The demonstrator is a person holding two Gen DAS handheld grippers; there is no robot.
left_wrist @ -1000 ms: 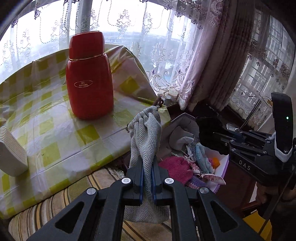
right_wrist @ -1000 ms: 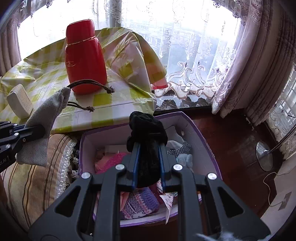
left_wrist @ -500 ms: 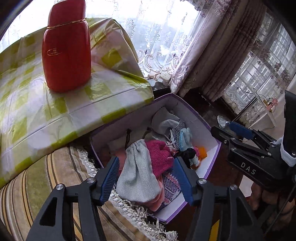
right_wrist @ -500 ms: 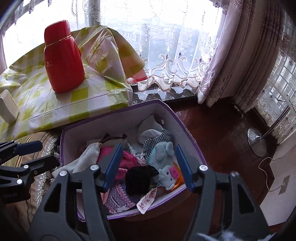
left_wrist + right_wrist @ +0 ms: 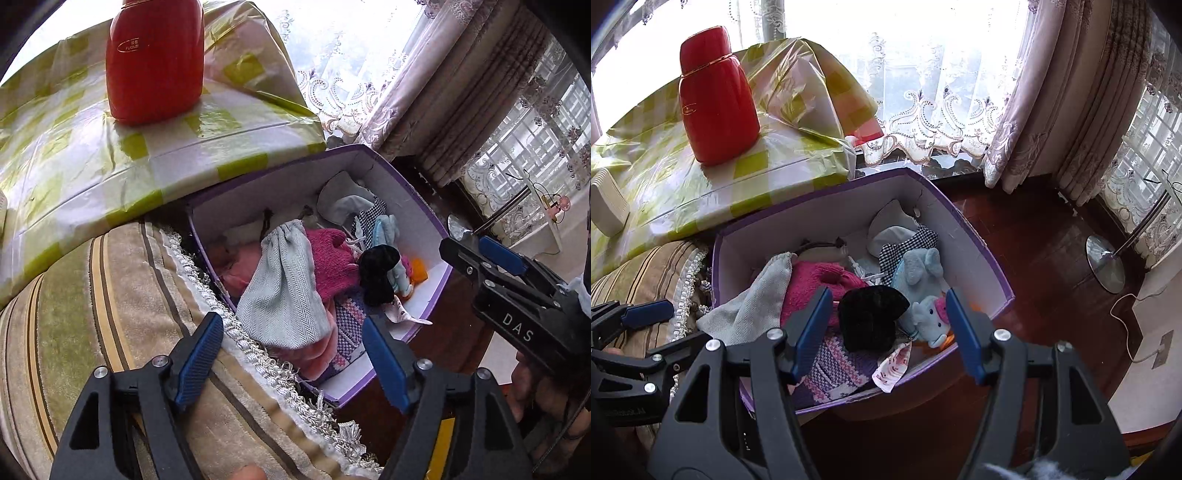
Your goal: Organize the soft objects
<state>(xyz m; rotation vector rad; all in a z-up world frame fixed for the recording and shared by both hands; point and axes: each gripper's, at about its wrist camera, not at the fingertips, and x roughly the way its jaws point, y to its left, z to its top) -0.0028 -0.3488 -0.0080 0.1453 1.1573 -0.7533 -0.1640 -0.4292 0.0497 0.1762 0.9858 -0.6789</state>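
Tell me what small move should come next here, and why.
Probably lift both grippers up and away from the box. The left gripper and right gripper are open and empty, while the grey pouch and black cloth lie on the pile inside, so nothing is left to release.

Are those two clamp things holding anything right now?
No. Left gripper and right gripper are both open; the grey pouch and black cloth lie in the box.

Red flask (image 5: 716,96) stands on checked tablecloth (image 5: 665,184).
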